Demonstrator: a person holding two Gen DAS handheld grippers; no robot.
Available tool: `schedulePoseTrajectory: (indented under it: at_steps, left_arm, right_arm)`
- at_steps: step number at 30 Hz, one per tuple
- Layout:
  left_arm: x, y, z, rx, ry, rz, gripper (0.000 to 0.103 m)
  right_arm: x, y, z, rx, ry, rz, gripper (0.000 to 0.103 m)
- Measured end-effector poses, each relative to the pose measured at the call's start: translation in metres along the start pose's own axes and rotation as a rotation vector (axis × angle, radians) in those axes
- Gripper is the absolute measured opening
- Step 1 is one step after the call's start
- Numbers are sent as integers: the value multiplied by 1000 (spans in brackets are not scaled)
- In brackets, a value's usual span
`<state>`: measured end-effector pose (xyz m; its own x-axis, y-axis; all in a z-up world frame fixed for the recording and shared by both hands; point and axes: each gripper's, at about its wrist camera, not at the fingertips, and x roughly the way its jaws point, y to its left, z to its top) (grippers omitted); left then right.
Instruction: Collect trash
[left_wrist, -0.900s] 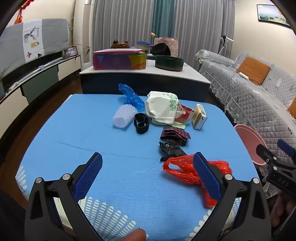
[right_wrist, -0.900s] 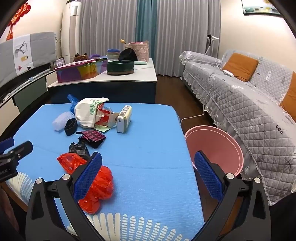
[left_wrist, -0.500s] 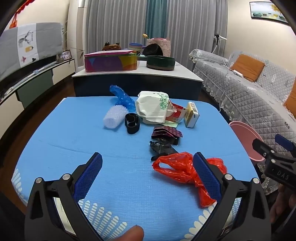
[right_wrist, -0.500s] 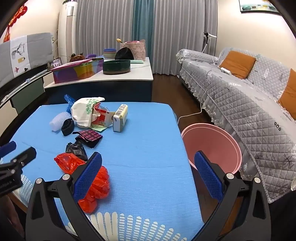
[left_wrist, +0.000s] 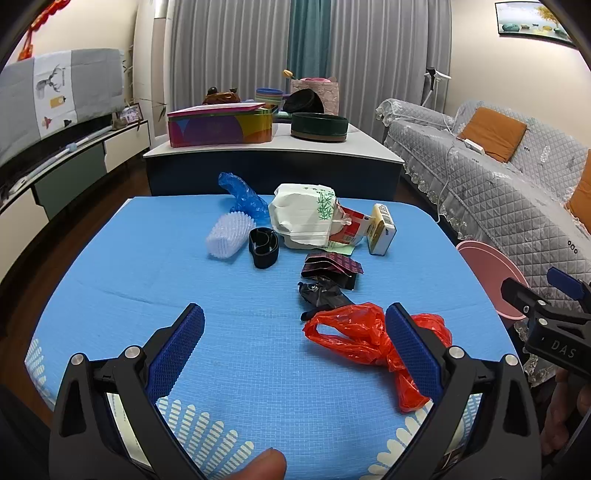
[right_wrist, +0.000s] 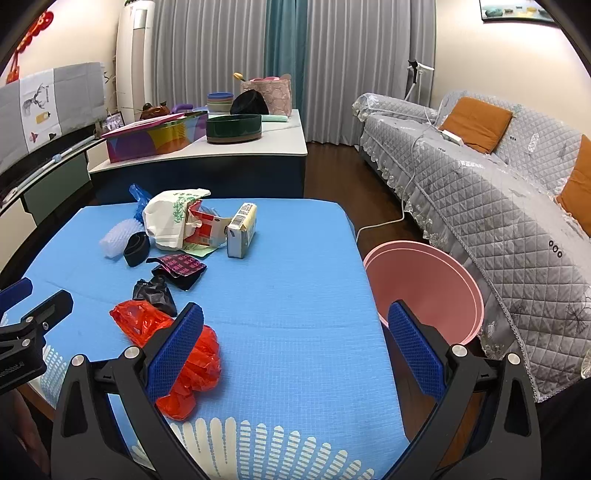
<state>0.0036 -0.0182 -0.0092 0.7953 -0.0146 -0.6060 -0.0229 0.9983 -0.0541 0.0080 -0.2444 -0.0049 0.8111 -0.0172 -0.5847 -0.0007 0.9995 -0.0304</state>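
Note:
Trash lies on a blue mat (left_wrist: 147, 280): a red plastic bag (left_wrist: 354, 332) nearest, a black crumpled bag (left_wrist: 321, 295), a dark foil wrapper (left_wrist: 328, 267), a black band (left_wrist: 263, 246), a white foam net (left_wrist: 229, 236), a blue bag (left_wrist: 242, 195), a white paper bag (left_wrist: 303, 218), a red carton (left_wrist: 351, 227) and a yellow box (left_wrist: 382, 229). My left gripper (left_wrist: 293, 347) is open above the mat's near edge, left of the red bag. My right gripper (right_wrist: 295, 347) is open, with the red bag (right_wrist: 184, 354) behind its left finger. A pink bin (right_wrist: 424, 284) stands right of the mat.
A low table (left_wrist: 273, 155) with a colourful box (left_wrist: 221, 127) and a dark green bowl (left_wrist: 319, 127) stands behind the mat. A grey quilted sofa (right_wrist: 498, 206) runs along the right. A TV cabinet (left_wrist: 55, 170) is at the left.
Both grippers have shifted slightly; in the left wrist view the trash sits a little further left and nearer. Both stay open and empty.

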Motion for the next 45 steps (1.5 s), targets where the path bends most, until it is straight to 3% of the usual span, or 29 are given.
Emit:
schedulePoseTrajectory:
  at_steps: [45]
  left_arm:
    - [-2,0,0,-1,0,-1,95]
  right_arm:
    - [2,6,0,-10,10,2,98]
